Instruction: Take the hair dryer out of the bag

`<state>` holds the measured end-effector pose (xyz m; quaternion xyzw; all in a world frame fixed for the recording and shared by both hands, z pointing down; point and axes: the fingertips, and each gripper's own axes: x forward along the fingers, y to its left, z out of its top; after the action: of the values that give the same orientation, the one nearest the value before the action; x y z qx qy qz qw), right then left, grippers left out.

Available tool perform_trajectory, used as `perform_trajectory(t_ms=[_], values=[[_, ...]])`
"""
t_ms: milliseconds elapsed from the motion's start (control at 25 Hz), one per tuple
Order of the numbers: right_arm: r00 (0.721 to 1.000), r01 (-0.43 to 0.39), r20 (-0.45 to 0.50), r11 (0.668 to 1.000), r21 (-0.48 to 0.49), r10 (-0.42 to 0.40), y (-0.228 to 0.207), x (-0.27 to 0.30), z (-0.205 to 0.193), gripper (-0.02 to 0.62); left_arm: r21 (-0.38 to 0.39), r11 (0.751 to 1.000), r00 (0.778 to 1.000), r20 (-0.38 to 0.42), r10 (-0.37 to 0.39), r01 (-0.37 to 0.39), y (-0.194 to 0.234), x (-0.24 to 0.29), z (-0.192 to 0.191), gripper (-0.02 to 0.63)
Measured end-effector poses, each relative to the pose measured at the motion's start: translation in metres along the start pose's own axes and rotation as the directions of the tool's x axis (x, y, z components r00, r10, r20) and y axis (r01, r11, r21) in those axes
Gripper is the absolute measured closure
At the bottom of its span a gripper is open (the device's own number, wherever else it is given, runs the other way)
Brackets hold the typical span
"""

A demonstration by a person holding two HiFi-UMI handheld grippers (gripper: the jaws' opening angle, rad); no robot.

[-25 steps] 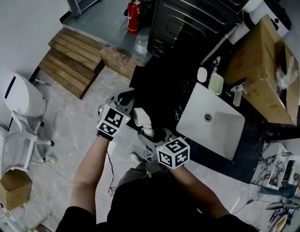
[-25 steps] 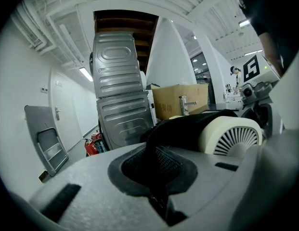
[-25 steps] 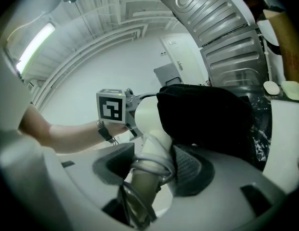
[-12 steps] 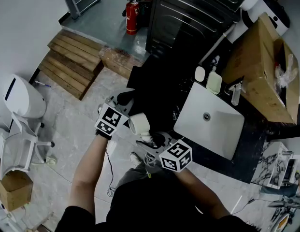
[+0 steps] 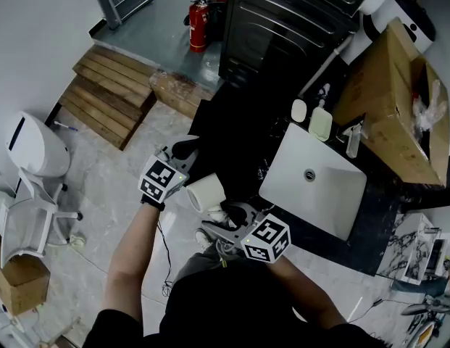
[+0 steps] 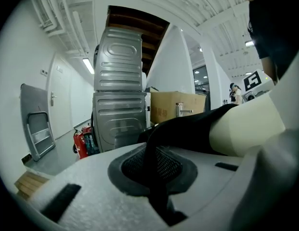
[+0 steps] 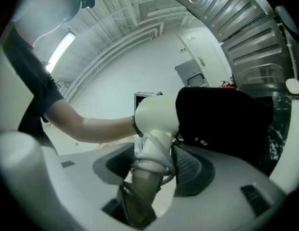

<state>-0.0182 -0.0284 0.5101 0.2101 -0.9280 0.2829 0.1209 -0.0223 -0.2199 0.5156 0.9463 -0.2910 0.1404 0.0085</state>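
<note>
Head view: the left gripper point(image 5: 182, 151) is pinching the black cloth bag point(image 5: 235, 133), and the cream plastic hair dryer point(image 5: 206, 192) is lying between both grippers, nearer the right gripper point(image 5: 226, 220)

Left gripper view: a fabric fold is filling its closed jaws

Right gripper view: wide-set jaws are clasping the upright handle point(image 7: 154, 146) (cord point(image 7: 149, 166) coiled round it) – the crosswise barrel point(image 7: 156, 112) is running into the bag, far end hidden

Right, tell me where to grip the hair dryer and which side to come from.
Grip the handle, coming from its free end on the person's side, as the right gripper does. It is slim and clear of the black bag, while the hair dryer's barrel is wide, round and partly inside the bag.
</note>
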Motion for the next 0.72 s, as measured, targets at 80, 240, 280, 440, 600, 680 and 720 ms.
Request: perform_trajectory(t_ms=[80, 240, 280, 440, 600, 680, 720], values=[[1.000, -0.018, 0.010, 1.000, -0.002, 0.018, 0.005, -0.002, 0.002, 0.351, -0.036, 0.999, 1.000, -0.003, 0.024, -0.024, 0.006, -0.001, -0.004, 0.575], [0.998, -0.047, 0.037, 0.999, -0.002, 0.047, 0.015, -0.006, 0.011, 0.351, -0.046, 0.998, 0.999, -0.024, 0.040, -0.041, 0.010, 0.001, -0.010, 0.575], [0.998, -0.051, 0.045, 0.999, 0.001, 0.051, 0.017, -0.007, 0.013, 0.351, -0.036, 0.999, 0.999, -0.034, 0.037, -0.038, 0.009, 0.002, -0.012, 0.575], [0.994, -0.069, 0.086, 0.997, 0.026, 0.067, 0.021, -0.014, 0.024, 0.351, 0.015, 1.000, 0.997, -0.078, 0.020, -0.019, -0.001, 0.005, -0.022, 0.575], [0.987, -0.114, 0.114, 0.993, 0.035, 0.109, 0.032, -0.016, 0.032, 0.351, 0.010, 1.000, 0.995, -0.102, 0.013, -0.012, -0.006, 0.008, -0.031, 0.575], [0.985, -0.134, 0.116, 0.990, 0.033, 0.129, 0.038, -0.015, 0.034, 0.350, -0.005, 1.000, 0.994, -0.104, 0.014, -0.015, -0.005, 0.009, -0.033, 0.575], [0.984, -0.142, 0.115, 0.989, 0.030, 0.138, 0.041, -0.014, 0.034, 0.351, -0.012, 1.000, 0.994, -0.104, 0.014, -0.015, -0.004, 0.010, -0.033, 0.575]])
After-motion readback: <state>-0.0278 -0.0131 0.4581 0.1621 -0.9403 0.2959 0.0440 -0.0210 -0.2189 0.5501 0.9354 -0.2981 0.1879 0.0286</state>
